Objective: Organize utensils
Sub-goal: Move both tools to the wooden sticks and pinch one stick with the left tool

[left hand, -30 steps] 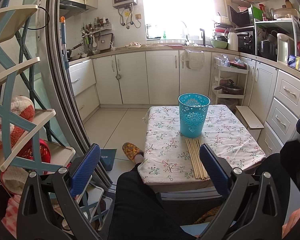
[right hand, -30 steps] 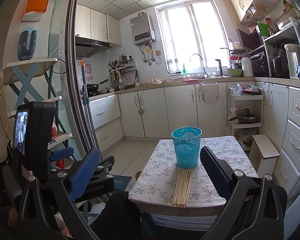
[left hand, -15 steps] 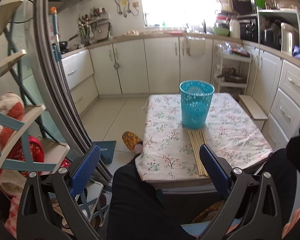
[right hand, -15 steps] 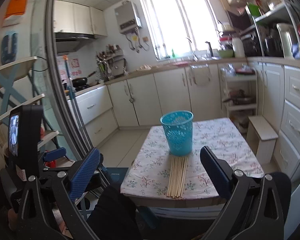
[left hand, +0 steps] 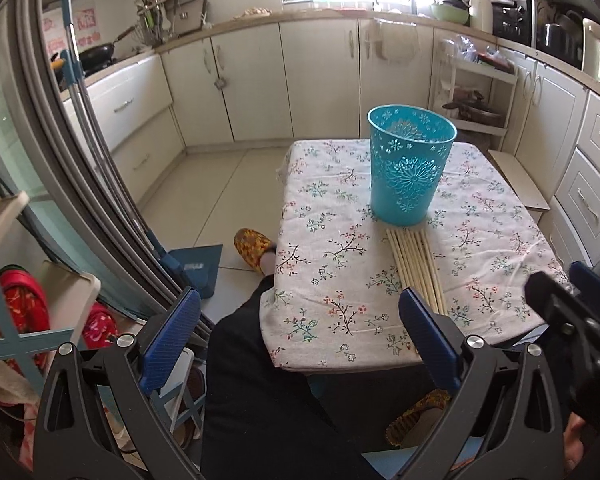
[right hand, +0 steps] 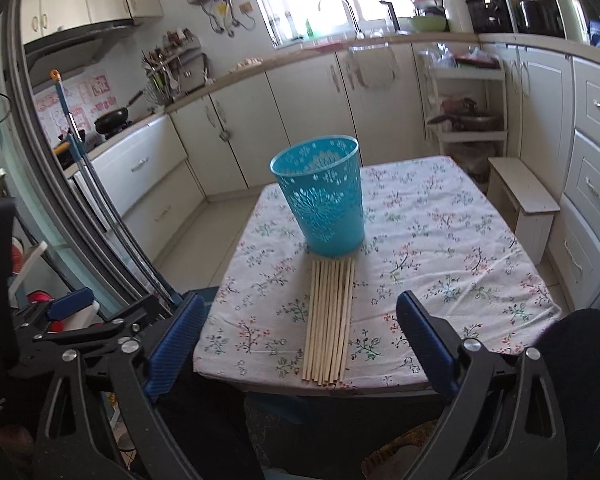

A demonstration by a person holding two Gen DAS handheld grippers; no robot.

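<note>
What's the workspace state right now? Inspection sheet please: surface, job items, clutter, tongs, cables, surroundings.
Surface: small table with floral cloth, lying flat.
Job's things: blue perforated bin upright, nothing seen inside; chopsticks laid side by side in a row on the cloth, far ends at the bin's base, near ends at the table's front edge.
Clutter: nothing seen on the table besides these.
Tongs: left tongs open, holding nothing, short of the table's front edge; right tongs open, holding nothing, lined up with the chopsticks' near ends.
Cables: nothing seen on the table.
Surroundings: kitchen cabinets, wooden step stool right of the table, person's slipper on the floor.
</note>
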